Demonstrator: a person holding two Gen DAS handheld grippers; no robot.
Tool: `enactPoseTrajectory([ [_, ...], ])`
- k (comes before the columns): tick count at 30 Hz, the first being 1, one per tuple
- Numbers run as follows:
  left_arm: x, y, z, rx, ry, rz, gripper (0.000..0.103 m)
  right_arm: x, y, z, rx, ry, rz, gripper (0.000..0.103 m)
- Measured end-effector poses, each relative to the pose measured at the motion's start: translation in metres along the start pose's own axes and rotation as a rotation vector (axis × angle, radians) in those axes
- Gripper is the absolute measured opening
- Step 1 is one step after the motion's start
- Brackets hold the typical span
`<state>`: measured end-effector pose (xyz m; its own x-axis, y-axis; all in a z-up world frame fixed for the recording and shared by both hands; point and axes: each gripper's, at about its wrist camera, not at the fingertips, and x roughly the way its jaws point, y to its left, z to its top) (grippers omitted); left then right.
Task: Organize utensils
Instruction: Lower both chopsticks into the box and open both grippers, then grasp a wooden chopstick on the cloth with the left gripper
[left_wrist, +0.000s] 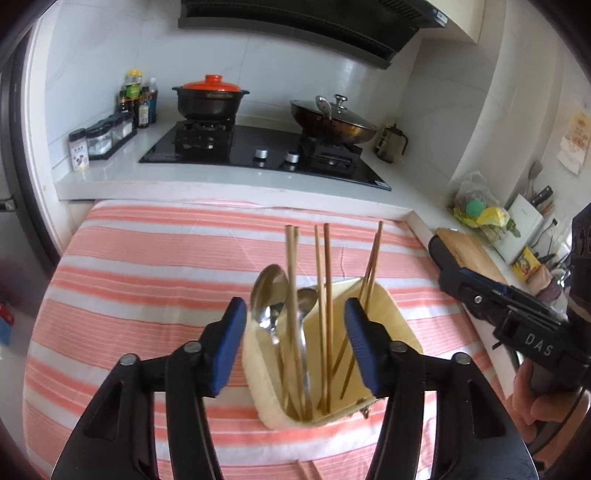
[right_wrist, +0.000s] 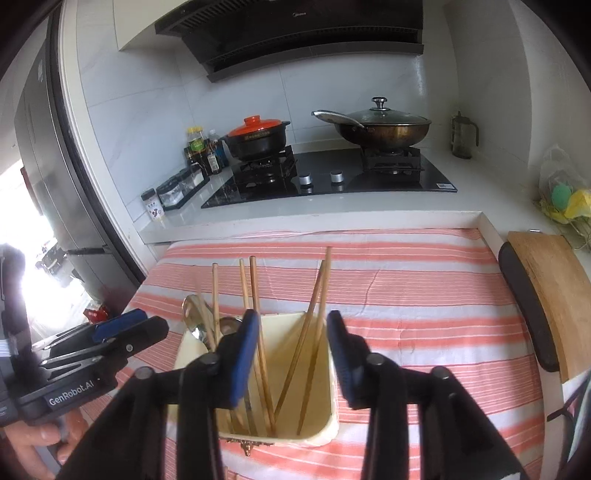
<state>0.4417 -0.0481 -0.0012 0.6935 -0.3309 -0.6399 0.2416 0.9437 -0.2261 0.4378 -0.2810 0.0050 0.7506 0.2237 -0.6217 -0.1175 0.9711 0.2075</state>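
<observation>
Centrally, on a table covered by a pink-and-white striped cloth (left_wrist: 147, 258), stands a cream rectangular holder (left_wrist: 388, 321) that contains the utensils. Inside it, several wooden chopsticks (left_wrist: 327, 280) stand upright or lean against the walls, their tips rising well above the rim. Two metal spoons (left_wrist: 269, 295) stand at the holder's left end, bowls up, the larger one just left of the smaller.

Left wrist view: the left gripper (left_wrist: 295, 343) hovers over the holder with its blue-padded jaws apart; spoons and chopsticks appear between the pads, but nothing is pressed by them. The right gripper (left_wrist: 517, 317), black and marked with letters, shows at the right edge, held by a hand (left_wrist: 535, 402).

Right wrist view: the right gripper (right_wrist: 291, 354) is likewise over the holder (right_wrist: 317, 435), jaws apart, with chopsticks (right_wrist: 255, 314) visible in the gap and none gripped. The left gripper (right_wrist: 122, 332) lies to the left of the holder, near the spoons (right_wrist: 195, 321).

Two more chopstick ends (left_wrist: 306, 470) lie on the cloth at the lower edge of the left view, just in front of the holder.

Background: a black stove (right_wrist: 332, 177) on a white counter carries a black pot with an orange lid (right_wrist: 258, 134) and a lidded wok (right_wrist: 380, 125). A wooden cutting board (right_wrist: 546, 288) lies at the right.
</observation>
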Motion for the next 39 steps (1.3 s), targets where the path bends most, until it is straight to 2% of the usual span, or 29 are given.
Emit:
enactPoseTrajectory([
  [2, -0.018, 0.006, -0.019, 0.037, 0.023, 0.013, 0.070, -0.019, 0.000, -0.013, -0.029, -0.009, -0.005, 0.044],
  [5, -0.041, 0.018, -0.066, 0.099, 0.115, 0.034, 0.074, -0.050, -0.006, -0.053, -0.106, 0.025, -0.009, 0.044],
  [8, -0.066, 0.027, -0.130, 0.129, 0.190, 0.078, 0.075, -0.082, -0.014, -0.121, -0.198, 0.061, -0.062, 0.044],
  [10, -0.081, 0.031, -0.174, 0.099, 0.210, 0.092, 0.081, -0.099, -0.017, -0.174, -0.240, 0.094, -0.121, 0.044],
  [12, -0.090, 0.030, -0.212, 0.047, 0.222, 0.095, 0.083, -0.114, -0.021, -0.224, -0.209, 0.120, -0.127, 0.044],
  [15, -0.088, 0.016, -0.246, -0.019, 0.235, 0.078, 0.083, -0.134, -0.029, -0.276, -0.050, 0.134, -0.092, 0.044],
  [19, -0.072, -0.025, -0.254, 0.020, 0.219, 0.012, 0.084, -0.151, -0.027, -0.302, 0.099, 0.092, -0.043, 0.044],
  [23, -0.044, -0.053, -0.245, 0.059, 0.192, 0.093, 0.085, -0.157, -0.018, -0.307, 0.110, 0.067, -0.015, 0.044],
  [30, -0.003, -0.051, -0.244, -0.003, 0.222, 0.222, 0.085, -0.168, -0.017, -0.313, 0.074, 0.046, -0.021, 0.044],
  [33, 0.005, -0.049, -0.252, -0.011, 0.248, 0.244, 0.085, -0.170, -0.025, -0.317, 0.090, 0.045, -0.029, 0.044],
  [37, 0.009, -0.060, -0.255, 0.045, 0.228, 0.276, 0.085, -0.170, -0.032, -0.321, 0.089, 0.051, -0.048, 0.044],
  [38, 0.009, -0.060, -0.254, 0.043, 0.231, 0.274, 0.084, -0.169, -0.031, -0.321, 0.084, 0.051, -0.051, 0.044],
  [39, 0.008, -0.061, -0.253, 0.040, 0.232, 0.266, 0.077, -0.169, -0.030, -0.322, 0.079, 0.050, -0.055, 0.044],
])
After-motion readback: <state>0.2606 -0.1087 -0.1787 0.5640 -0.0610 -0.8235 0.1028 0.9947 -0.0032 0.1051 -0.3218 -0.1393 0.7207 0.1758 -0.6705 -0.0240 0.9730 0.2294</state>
